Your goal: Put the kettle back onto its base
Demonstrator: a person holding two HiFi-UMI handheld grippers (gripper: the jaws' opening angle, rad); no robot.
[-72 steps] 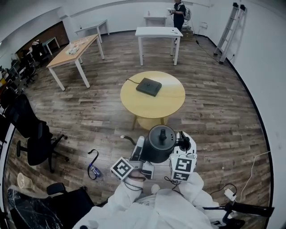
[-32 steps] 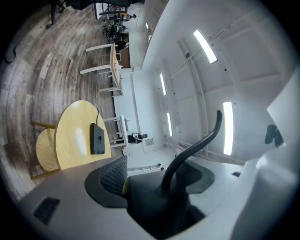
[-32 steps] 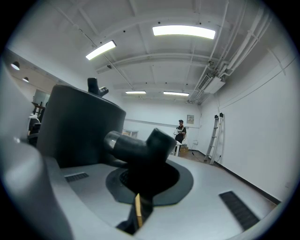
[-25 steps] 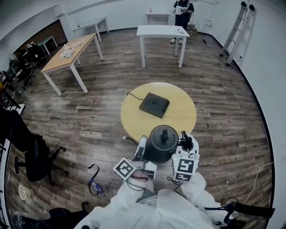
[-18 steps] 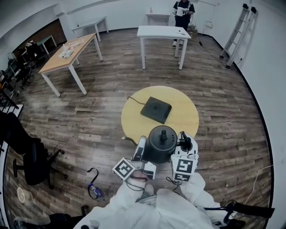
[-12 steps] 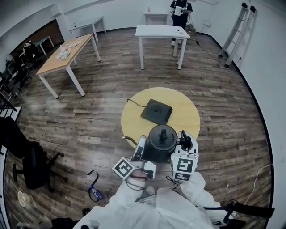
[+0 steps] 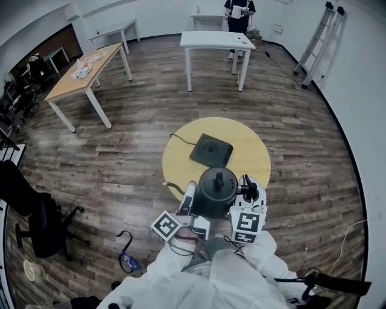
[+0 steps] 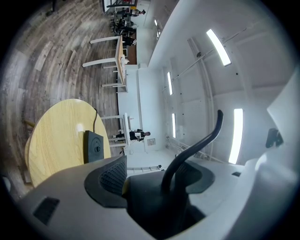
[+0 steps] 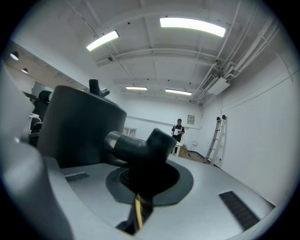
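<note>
A black kettle [image 7: 217, 192] with a knobbed lid hangs between my two grippers, over the near edge of the round yellow table [image 7: 256, 162]. Its flat black base [image 7: 211, 149] lies on the table just beyond the kettle, apart from it. My left gripper [image 7: 190, 197] is shut on the kettle's spout side; in the left gripper view the thin curved spout [image 8: 197, 143] rises from between the pads, with the base [image 8: 95, 147] farther off. My right gripper [image 7: 246, 192] is shut on the kettle's handle [image 9: 140, 147], with the kettle's body [image 9: 79, 126] to its left.
A cable runs from the base over the table's left edge. A white table [image 7: 217, 41] and a wooden table [image 7: 84, 66] stand farther back, with a person [image 7: 238, 9] and a ladder [image 7: 313, 30] by the far wall. An office chair [image 7: 36, 217] and a blue object [image 7: 128, 261] sit on the floor at left.
The kettle and both grippers have come forward toward the table, from short of it to over its near edge. Both grips are unchanged.
</note>
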